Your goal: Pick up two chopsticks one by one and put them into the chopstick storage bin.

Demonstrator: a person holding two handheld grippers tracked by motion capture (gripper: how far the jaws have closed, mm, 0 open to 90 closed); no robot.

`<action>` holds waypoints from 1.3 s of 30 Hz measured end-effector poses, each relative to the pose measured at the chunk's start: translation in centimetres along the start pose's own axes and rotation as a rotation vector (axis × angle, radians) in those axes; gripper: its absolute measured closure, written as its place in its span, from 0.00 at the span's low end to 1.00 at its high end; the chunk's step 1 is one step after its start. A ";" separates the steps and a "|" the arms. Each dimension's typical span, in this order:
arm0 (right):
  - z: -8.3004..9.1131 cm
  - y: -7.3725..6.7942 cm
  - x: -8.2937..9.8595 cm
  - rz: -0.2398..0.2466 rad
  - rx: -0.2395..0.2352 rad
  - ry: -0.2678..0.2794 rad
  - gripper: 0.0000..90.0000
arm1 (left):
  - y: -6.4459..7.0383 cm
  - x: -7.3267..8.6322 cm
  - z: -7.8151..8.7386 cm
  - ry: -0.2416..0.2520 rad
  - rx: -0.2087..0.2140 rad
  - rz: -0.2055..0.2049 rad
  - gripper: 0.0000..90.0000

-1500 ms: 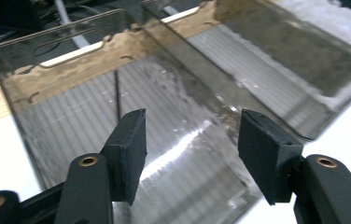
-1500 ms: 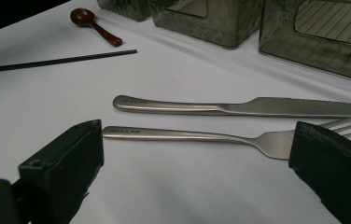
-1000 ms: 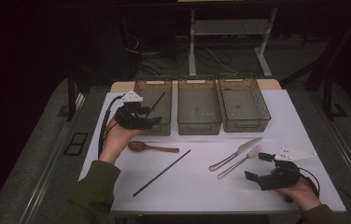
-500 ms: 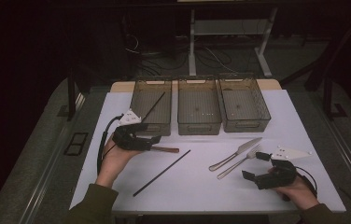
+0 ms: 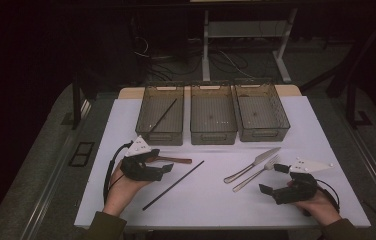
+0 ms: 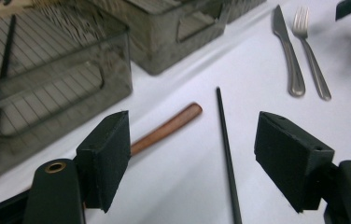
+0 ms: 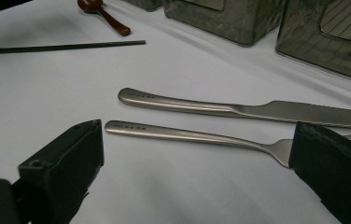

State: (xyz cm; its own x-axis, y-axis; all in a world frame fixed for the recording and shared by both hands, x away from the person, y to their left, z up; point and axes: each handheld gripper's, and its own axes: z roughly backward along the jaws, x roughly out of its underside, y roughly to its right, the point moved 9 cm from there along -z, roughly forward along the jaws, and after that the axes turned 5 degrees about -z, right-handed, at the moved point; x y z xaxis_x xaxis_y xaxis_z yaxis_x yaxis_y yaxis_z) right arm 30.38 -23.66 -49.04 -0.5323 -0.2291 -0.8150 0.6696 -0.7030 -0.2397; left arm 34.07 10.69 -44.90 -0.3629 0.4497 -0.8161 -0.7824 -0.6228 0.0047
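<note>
On the left side of the white table [image 5: 101, 150], the left tool [image 5: 162, 164] is held low above the surface with its jaws wide apart and nothing between them. In the left gripper view, the black chopstick [image 6: 226, 154] lies on the table between the two jaws, nearer to the right one and not touching them. The wooden spoon [image 6: 166, 128] lies just beside it, and its handle passes behind the left jaw.

Behind the left tool stands the left bin [image 5: 162, 116] of three grey bins in a row. A second black chopstick [image 5: 162, 119] leans inside it. The middle bin [image 5: 212, 114] and the right bin [image 5: 261, 111] follow; in the dark high view I cannot tell for sure if something lies in them.

To the right of the centre, a knife [image 5: 253, 164] and a fork [image 5: 256, 174] lie side by side on the table, close together.

At the far right, the right tool [image 5: 275, 178] is also spread open and holds nothing. In the right gripper view, the fork [image 7: 197, 136] handle lies between its jaws, with the knife [image 7: 239, 108] just behind.
</note>
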 end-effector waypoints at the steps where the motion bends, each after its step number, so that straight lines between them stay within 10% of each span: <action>1: 0.0 0.0 0.0 -0.001 0.000 -0.001 0.03 | 0.2 0.3 0.0 -0.005 0.003 -0.004 0.29; 15: 0.0 0.0 0.1 0.004 0.005 -0.001 0.03 | 1.5 3.6 0.0 -0.036 0.009 0.017 0.33; 39: -0.1 -0.1 0.1 0.006 0.002 -0.005 0.03 | 3.7 5.2 -2.0 -0.139 0.132 -0.020 0.82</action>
State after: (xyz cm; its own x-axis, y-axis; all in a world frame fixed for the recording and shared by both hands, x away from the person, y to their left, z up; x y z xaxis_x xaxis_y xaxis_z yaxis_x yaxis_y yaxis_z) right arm 30.29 -23.55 -49.14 -0.5309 -0.2365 -0.8137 0.6715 -0.7032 -0.2338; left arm 30.30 9.45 -50.26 -0.4058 0.5507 -0.7294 -0.8464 -0.5275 0.0726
